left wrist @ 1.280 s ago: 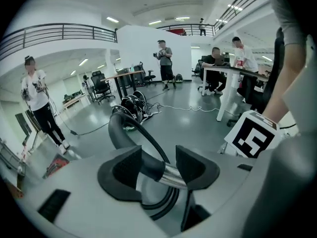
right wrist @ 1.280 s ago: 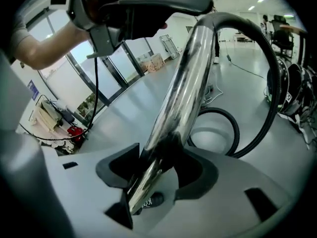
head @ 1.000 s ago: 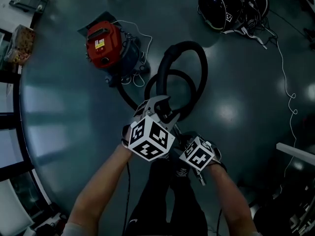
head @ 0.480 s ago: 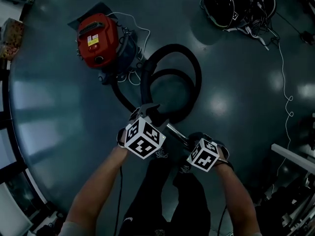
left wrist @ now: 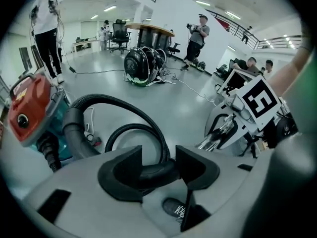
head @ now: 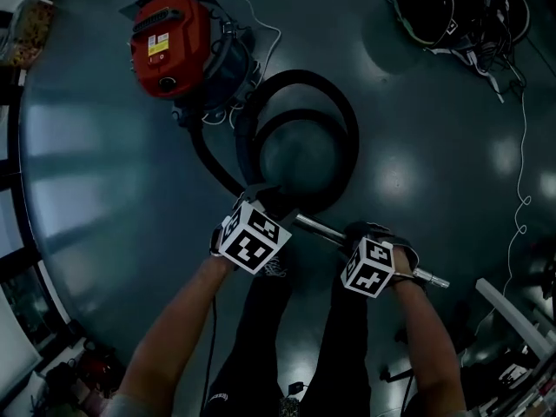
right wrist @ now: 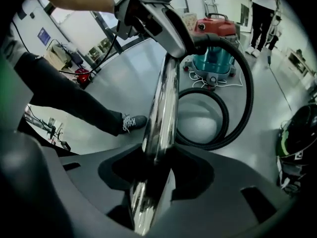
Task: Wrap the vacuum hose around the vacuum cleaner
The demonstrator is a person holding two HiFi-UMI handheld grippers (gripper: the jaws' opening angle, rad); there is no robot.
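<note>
The red vacuum cleaner [head: 174,46] stands on the floor at the upper left, its black hose [head: 300,137] lying in two loops in front of it. My left gripper [head: 261,200] is shut on the hose's black handle end [left wrist: 153,172], which fills the gap between its jaws [left wrist: 159,166]. From that handle a chrome metal tube [head: 326,229] runs right. My right gripper [head: 360,241] is further along it, its jaws closing with the tube [right wrist: 161,118] between them [right wrist: 157,165] and the pads against it. The vacuum [right wrist: 218,38] and hose [right wrist: 237,108] lie beyond.
A cluster of black helmets [head: 452,3] sits at the top right, with a thin white cable [head: 521,163] trailing down the floor. A pale bench edge [head: 512,311] is at the lower right. My legs [head: 295,346] are below the grippers. People [left wrist: 49,29] stand further off.
My right gripper has slid right along the metal tube, away from the left gripper. The left gripper keeps its hold on the handle. The vacuum now sits higher and nearer the frame's left corner.
</note>
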